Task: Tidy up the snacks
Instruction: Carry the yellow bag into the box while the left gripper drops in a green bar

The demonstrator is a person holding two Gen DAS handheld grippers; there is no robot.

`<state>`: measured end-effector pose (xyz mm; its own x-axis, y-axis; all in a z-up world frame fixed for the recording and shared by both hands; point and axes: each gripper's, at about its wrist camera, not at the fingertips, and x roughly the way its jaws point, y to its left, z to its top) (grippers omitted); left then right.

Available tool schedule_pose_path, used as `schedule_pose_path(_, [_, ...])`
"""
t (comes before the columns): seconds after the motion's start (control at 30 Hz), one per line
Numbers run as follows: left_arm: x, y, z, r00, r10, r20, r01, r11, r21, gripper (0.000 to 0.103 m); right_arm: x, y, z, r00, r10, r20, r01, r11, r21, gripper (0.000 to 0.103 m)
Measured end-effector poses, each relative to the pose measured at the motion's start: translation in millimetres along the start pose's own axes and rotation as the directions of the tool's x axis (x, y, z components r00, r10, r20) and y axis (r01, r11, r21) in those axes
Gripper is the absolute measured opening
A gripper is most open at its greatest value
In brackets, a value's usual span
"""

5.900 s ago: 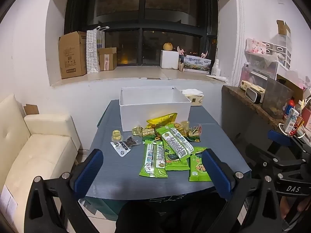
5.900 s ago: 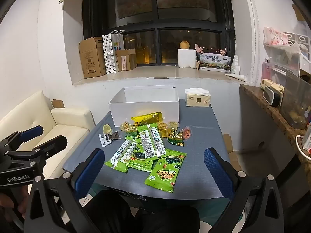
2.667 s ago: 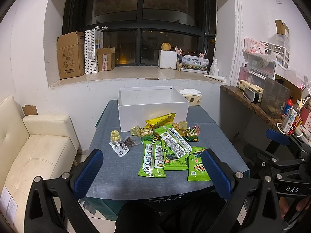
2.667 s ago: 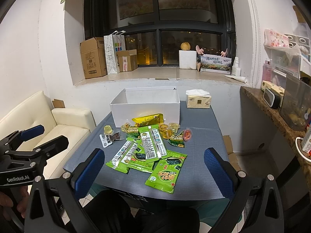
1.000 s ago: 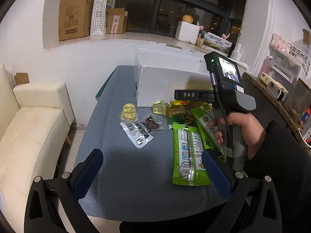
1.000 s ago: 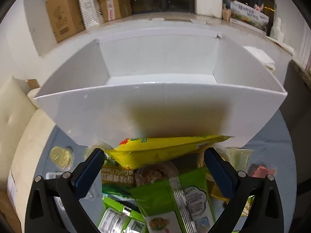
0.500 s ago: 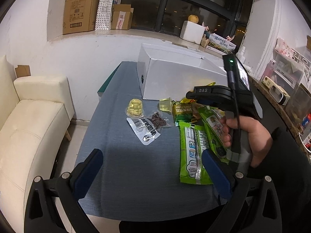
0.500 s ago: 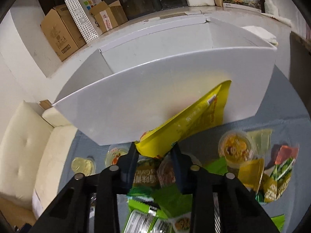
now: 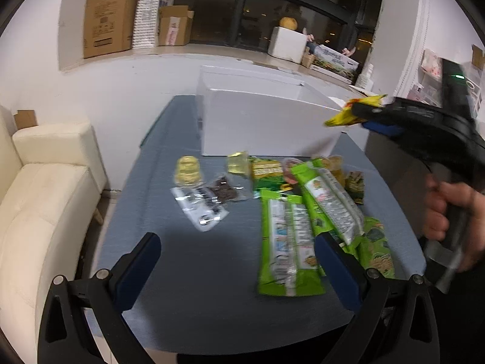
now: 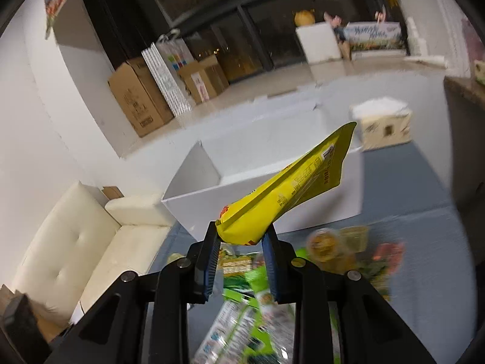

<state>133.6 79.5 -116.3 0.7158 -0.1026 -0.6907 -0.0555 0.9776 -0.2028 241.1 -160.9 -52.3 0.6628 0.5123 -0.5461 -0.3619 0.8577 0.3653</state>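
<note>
— The right claw is clamped on one end of the yellow snack bag, and the bag sticks out forward and up, tilted, in the air in front of the white box. The left claw hangs low over the near edge of the worktop with its blue pads spread wide and nothing between them.

— Start with the big things, then. What's around?

— A cream sofa to the left of the worktop. The white box, open at the top, stands at the far end of the grey worktop. On the window ledge behind there are cardboard boxes and a patterned paper bag.

— And the snacks?

— Still mostly on the worktop, in front of the box. Long green packets lie overlapping on the right side, near the left claw's right pad. A clear pouch with dark pieces lies to their left, and just beyond it a small yellow jelly cup. Another jelly cup sits touching or nearly touching the foot of the box; I can't tell which. More small cups and wrappers lie beside the green packets, too blurred to name.

— The tissue box?

— A tissue box sits to the right of the white box.
</note>
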Motion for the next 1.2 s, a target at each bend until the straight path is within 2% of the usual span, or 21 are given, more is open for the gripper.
schedule_pose_path(0.2, [30.3, -51.9, 18.4, 0.999, -0.031, -0.031, 0.032, 0.999, 0.028, 0.103, -60.8, -28.8, -4.4, 0.994, -0.077, 0.078, 0.077, 0.997, 0.006, 0.03])
schedule_pose_path(0.37, [70.3, -109.4, 34.6, 0.999, 0.024, -0.046, -0.021, 0.997, 0.072, 0.103, -102.7, -63.5, -14.7, 0.984, -0.132, 0.118, 0.128, 0.991, 0.044, 0.03])
schedule_pose_path(0.5, [109.9, -145.7, 44.5, 0.99, 0.13, -0.063, -0.123, 0.988, 0.097, 0.103, -124.6, -89.4, -23.9, 0.98, -0.158, 0.122, 0.15, 0.986, 0.074, 0.03])
schedule_pose_path(0.57, [133.1, -156.8, 46.3, 0.982, 0.157, -0.101, -0.145, 0.983, 0.109, 0.103, -130.7, -96.7, -25.9, 0.978, -0.166, 0.124, 0.157, 0.984, 0.082, 0.03])
schedule_pose_path(0.6, [141.0, -158.3, 46.2, 0.978, 0.179, -0.11, -0.166, 0.979, 0.114, 0.103, -133.3, -101.0, -26.5, 0.978, -0.166, 0.125, 0.156, 0.984, 0.087, 0.03])
schedule_pose_path(0.63, [154.4, -161.9, 44.9, 0.965, 0.229, -0.125, -0.213, 0.969, 0.128, 0.103, -136.3, -104.4, -27.0, 0.978, -0.166, 0.127, 0.156, 0.984, 0.09, 0.03])
schedule_pose_path(0.67, [160.3, -164.3, 43.1, 0.955, 0.267, -0.129, -0.25, 0.959, 0.136, 0.101, -138.3, -107.1, -27.5, 0.978, -0.168, 0.126, 0.157, 0.983, 0.09, 0.03])
schedule_pose_path(0.7, [162.7, -164.5, 42.4, 0.953, 0.276, -0.126, -0.259, 0.956, 0.138, 0.096, -139.7, -108.6, -28.0, 0.978, -0.168, 0.125, 0.158, 0.983, 0.089, 0.03])
schedule_pose_path(0.73, [162.8, -165.4, 40.8, 0.954, 0.274, -0.119, -0.257, 0.956, 0.142, 0.084, -140.9, -110.5, -28.8, 0.978, -0.166, 0.126, 0.156, 0.984, 0.089, 0.03])
schedule_pose_path(0.8, [158.6, -165.6, 38.6, 0.957, 0.27, -0.11, -0.255, 0.957, 0.139, 0.081, -141.5, -114.3, -30.0, 0.979, -0.163, 0.126, 0.152, 0.984, 0.093, 0.03])
schedule_pose_path(0.87, [145.9, -162.2, 37.9, 0.967, 0.237, -0.089, -0.226, 0.967, 0.119, 0.074, -140.5, -117.0, -30.3, 0.98, -0.152, 0.128, 0.14, 0.985, 0.101, 0.03])
schedule_pose_path(0.97, [128.3, -155.9, 38.7, 0.978, 0.206, -0.042, -0.2, 0.973, 0.112, 0.073, -138.4, -117.8, -30.7, 0.982, -0.139, 0.132, 0.126, 0.987, 0.102, 0.03])
schedule_pose_path(1.07, [100.1, -137.4, 41.1, 0.995, 0.096, -0.025, -0.094, 0.994, 0.061, 0.073, -133.2, -114.7, -31.6, 0.984, -0.124, 0.128, 0.111, 0.989, 0.1, 0.03])
schedule_pose_path(1.13, [77.3, -127.6, 44.8, 0.999, 0.036, 0.007, -0.036, 0.998, 0.055, 0.073, -128.3, -109.2, -32.4, 0.987, -0.105, 0.123, 0.095, 0.992, 0.084, 0.03])
schedule_pose_path(1.2, [59.8, -118.3, 47.3, 1.0, 0.013, 0.028, -0.015, 0.999, 0.048, 0.073, -120.4, -100.7, -33.0, 0.99, -0.084, 0.112, 0.078, 0.995, 0.062, 0.03])
